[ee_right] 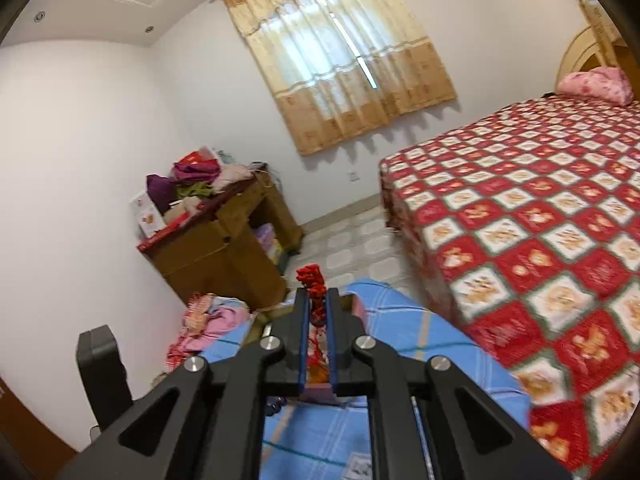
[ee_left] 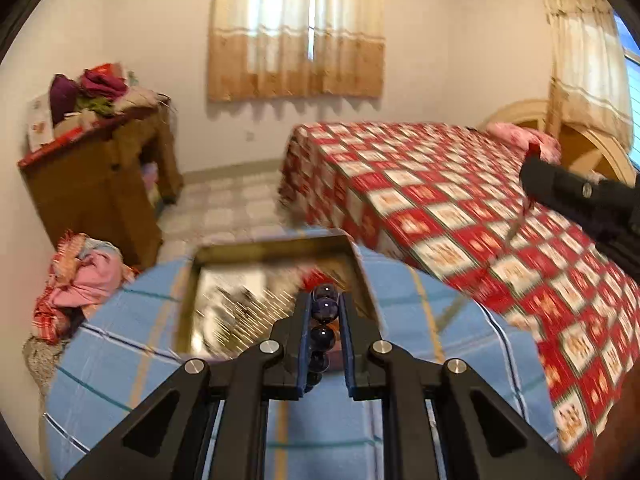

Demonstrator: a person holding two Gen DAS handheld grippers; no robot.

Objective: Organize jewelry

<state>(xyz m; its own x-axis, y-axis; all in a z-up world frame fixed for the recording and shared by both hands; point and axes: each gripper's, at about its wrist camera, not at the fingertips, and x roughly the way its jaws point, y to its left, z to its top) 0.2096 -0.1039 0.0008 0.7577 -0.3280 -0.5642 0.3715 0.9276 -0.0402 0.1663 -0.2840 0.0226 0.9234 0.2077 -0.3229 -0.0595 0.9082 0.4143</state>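
Dark purple glass-like beads, round and glossy with small highlights, form a beaded strand (ee_left: pixel 323 328) that is clamped between the blue-padded fingers of the left gripper (ee_left: pixel 325 300); the strand runs back along the narrow gap between the pads, and its foremost beads are seen at the fingertips; whether it is a bracelet or a necklace cannot be told. Just beyond and below these fingertips a rectangular metal tray (ee_left: pixel 208 280) with a brassy rim and a mirror-like floor is seen, resting on a blue checked cloth (ee_left: pixel 120 352) crossed by thin yellow and white lines; the tray's reflection is smeared by motion blur.

The fingers of the right gripper (ee_right: pixel 317 298) are closed together on a red ornament (ee_right: pixel 313 280) of knobbly, coral-like texture; its lumpy top stands out past the fingertips, and more red and pale material is held back between the blue pads. In the left wrist view the same gripper is glimpsed far to the right of the fingers as a matte black body, with a thin red strand hanging beneath it.

Ahead and to the right of both pairs of fingers a bed covered by a red and white diamond-patterned quilt (ee_right: pixel 540 220) is seen; ahead to the left stands a wooden cabinet (ee_right: pixel 224 240) heaped with crumpled fabrics.
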